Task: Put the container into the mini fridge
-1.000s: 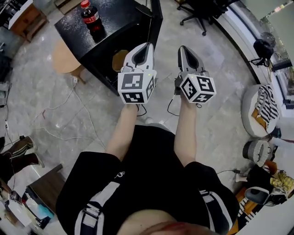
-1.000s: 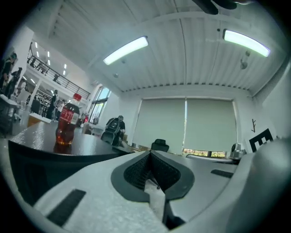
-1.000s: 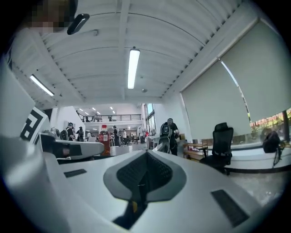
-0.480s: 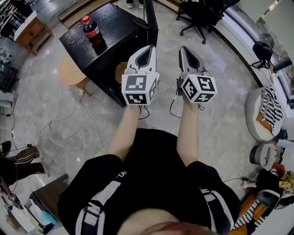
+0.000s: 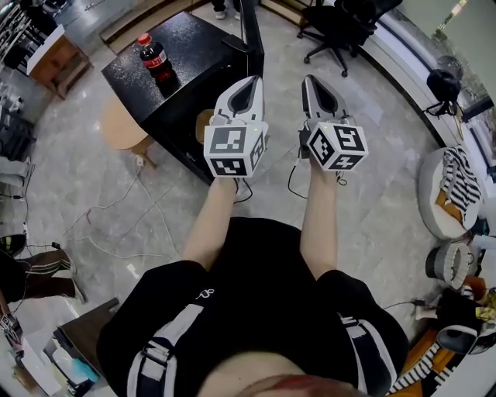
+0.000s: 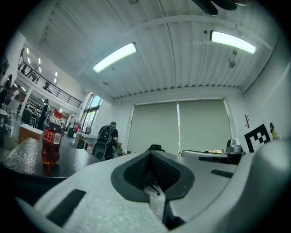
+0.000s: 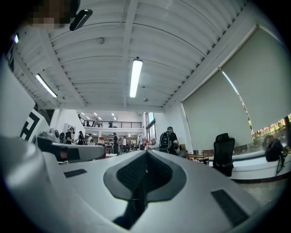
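A black mini fridge stands on the floor ahead and to the left, its door swung open at the right side. A cola bottle with a red cap stands upright on its top; in the left gripper view the bottle is at the far left. My left gripper is shut and empty, held over the fridge's front corner. My right gripper is shut and empty beside it, over bare floor. In their own views the left gripper and the right gripper show jaws pressed together, nothing between them.
A round beige stool sits left of the fridge. Cables trail over the marble floor. A black office chair stands behind on the right, and baskets and a striped cloth at the far right. A person with a backpack stands far off.
The head view has shifted a little, so the fridge and bottle sit slightly further right and up. Both grippers stay side by side and shut.
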Motion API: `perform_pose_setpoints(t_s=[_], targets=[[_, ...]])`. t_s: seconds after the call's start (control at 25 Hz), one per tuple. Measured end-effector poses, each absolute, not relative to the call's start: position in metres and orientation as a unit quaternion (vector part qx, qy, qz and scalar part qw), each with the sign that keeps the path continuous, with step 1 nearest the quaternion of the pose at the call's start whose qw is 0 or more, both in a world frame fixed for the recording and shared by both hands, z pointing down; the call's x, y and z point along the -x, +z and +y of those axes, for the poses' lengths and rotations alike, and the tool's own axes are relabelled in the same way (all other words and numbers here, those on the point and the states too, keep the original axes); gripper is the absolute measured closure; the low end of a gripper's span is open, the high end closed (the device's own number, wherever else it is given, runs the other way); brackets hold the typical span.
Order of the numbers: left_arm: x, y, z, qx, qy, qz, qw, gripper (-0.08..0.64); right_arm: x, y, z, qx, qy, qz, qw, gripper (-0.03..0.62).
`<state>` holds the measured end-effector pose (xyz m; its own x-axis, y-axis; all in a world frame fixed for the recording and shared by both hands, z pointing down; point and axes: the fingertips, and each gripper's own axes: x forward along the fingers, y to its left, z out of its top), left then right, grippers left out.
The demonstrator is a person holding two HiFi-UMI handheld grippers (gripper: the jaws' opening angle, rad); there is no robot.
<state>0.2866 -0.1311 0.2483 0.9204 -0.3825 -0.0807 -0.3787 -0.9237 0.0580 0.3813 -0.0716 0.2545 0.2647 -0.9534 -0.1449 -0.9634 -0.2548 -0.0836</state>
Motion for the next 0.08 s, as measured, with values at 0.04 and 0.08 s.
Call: perform_pose_setpoints(t_s=[0.04,0.08], targets=[[-0.2876,0.2473,-0.1292,-0.98,-0.046,-0.193,0.021,0.554,-0.382,0.2535,-0.0703,0.792,0.033,0.605,0.077,0.58],[-0.2887,0.2463,-0.1272,-0.98,-0.047,-0.191,0.022,0.554,-0.3827,0.2525,-0.0689,0.792,0.034,0.605,0.077,0.58]])
